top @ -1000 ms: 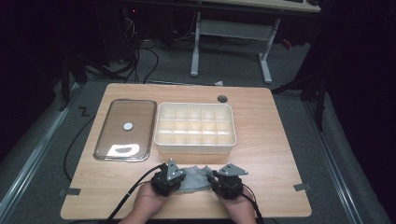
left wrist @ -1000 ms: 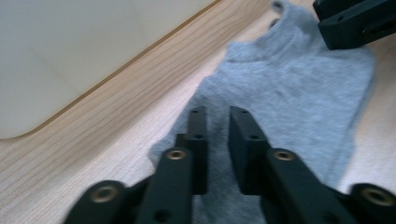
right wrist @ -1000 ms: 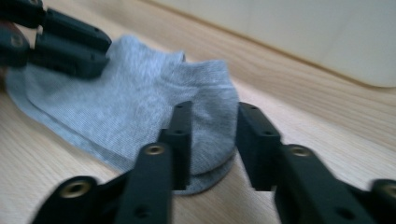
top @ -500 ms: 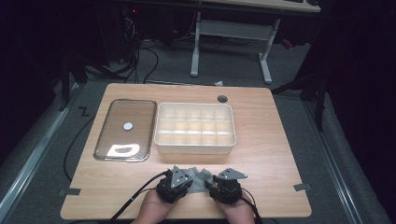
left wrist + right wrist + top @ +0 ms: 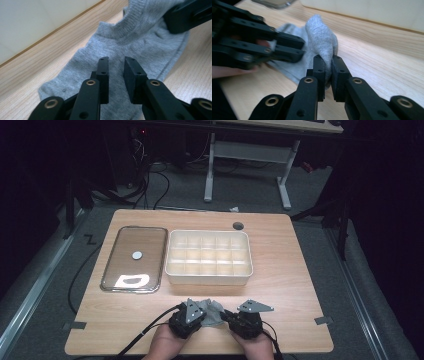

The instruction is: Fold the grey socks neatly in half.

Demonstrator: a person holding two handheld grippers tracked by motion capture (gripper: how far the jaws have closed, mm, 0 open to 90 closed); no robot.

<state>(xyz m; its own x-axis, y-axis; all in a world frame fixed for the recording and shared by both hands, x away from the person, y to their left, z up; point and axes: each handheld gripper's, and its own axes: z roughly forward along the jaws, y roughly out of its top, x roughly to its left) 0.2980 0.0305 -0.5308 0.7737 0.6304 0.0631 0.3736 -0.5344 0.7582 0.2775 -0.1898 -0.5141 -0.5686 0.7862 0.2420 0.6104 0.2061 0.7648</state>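
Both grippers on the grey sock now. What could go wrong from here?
1. The right gripper, whose jaws have just been closing, pinches only a raised fold of the sock; a pull might slip it free.
2. The left gripper has a gap between its pads over flat fabric, so it may not be holding the sock down.
3. The divided bin sits close behind; a forward lift could drag the sock against its wall.

Grey ribbed knit cloth sock (image 5: 140,47), matt wood-grain table (image 5: 295,285), glossy lid (image 5: 134,257)
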